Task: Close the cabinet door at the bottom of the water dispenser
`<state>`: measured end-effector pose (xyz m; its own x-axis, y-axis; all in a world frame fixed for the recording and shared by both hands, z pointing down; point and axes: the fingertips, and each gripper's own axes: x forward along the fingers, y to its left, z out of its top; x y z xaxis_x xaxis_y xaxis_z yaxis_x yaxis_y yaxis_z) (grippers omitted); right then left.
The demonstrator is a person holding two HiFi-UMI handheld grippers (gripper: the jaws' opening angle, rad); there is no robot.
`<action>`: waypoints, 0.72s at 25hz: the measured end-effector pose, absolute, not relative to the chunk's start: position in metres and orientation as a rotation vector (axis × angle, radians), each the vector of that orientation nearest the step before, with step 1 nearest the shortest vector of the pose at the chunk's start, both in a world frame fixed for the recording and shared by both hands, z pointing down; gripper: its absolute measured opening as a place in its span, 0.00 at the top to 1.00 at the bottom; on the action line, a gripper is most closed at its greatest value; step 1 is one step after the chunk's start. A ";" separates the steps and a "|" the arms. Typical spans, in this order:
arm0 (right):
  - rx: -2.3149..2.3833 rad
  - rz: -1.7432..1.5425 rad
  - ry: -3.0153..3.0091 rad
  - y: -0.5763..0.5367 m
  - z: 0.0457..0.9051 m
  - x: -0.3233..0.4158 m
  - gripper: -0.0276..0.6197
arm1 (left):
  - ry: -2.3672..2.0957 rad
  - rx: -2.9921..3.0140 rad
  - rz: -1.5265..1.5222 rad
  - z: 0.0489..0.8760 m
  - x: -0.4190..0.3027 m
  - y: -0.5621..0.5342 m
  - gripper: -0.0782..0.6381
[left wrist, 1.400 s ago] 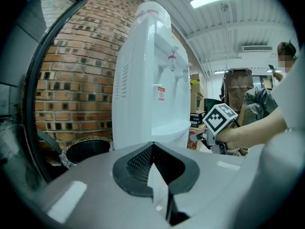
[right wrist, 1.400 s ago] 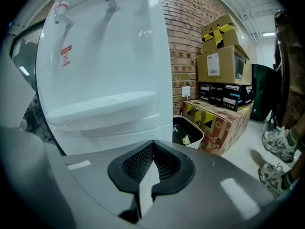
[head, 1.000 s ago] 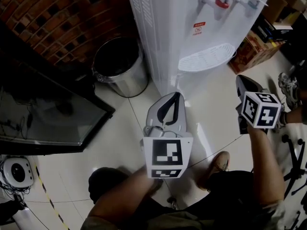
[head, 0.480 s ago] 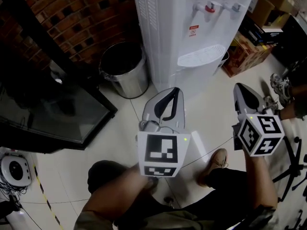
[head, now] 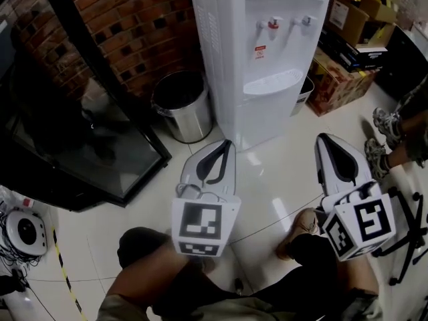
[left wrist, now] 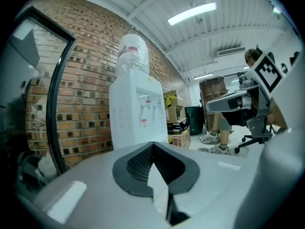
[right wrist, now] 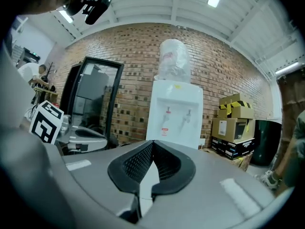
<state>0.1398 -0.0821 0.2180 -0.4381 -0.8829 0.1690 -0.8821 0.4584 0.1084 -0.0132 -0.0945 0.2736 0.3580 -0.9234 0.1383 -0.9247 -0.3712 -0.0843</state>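
Left hand-held gripper (head: 226, 144): jaws pressed together, tips meeting, nothing between them; the left gripper view (left wrist: 152, 145) shows the same. It is held above the floor (head: 267, 179), tip aimed at the water dispenser (head: 267, 52) and apart from it.

Right hand-held gripper (head: 324, 139): jaws closed tip to tip and empty, confirmed in the right gripper view (right wrist: 152, 142). It is level with the left one, to its right, and clear of the dispenser's front.

The water dispenser stands upright on the floor, back to the brick wall (head: 134, 25). Bottle (right wrist: 172, 58) on top, two taps above a drip tray. The cabinet door (head: 266, 118) is the lower front panel below the tray; in the head view it looks flush with the body. Neither gripper touches it.

Round metal bin (head: 180, 105) stands just beside the dispenser's left side. Black glass-fronted unit (head: 87, 146) further left. Stacked cardboard boxes (head: 341, 59) right of the dispenser, along the wall. The wearer's shoe (head: 302, 229) is on the floor between the grippers.
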 end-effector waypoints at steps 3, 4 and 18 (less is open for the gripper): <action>1.499 -0.003 -2.506 -0.064 0.220 0.139 0.96 | -1.772 2.574 0.207 0.253 -0.018 -0.077 0.89; 1.499 0.008 -2.503 -0.057 0.223 0.140 0.96 | -1.775 2.588 0.195 0.247 -0.018 -0.070 0.89; 1.490 0.114 -2.529 -0.023 0.254 0.118 0.96 | -1.712 2.567 0.219 0.297 -0.026 -0.020 0.89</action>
<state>0.1180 -0.0233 0.2536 -0.4701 -0.8564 0.2135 -0.8721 0.4879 0.0370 -0.0262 -0.0197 0.2972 0.3779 -0.9146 0.1443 -0.9214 -0.3867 -0.0381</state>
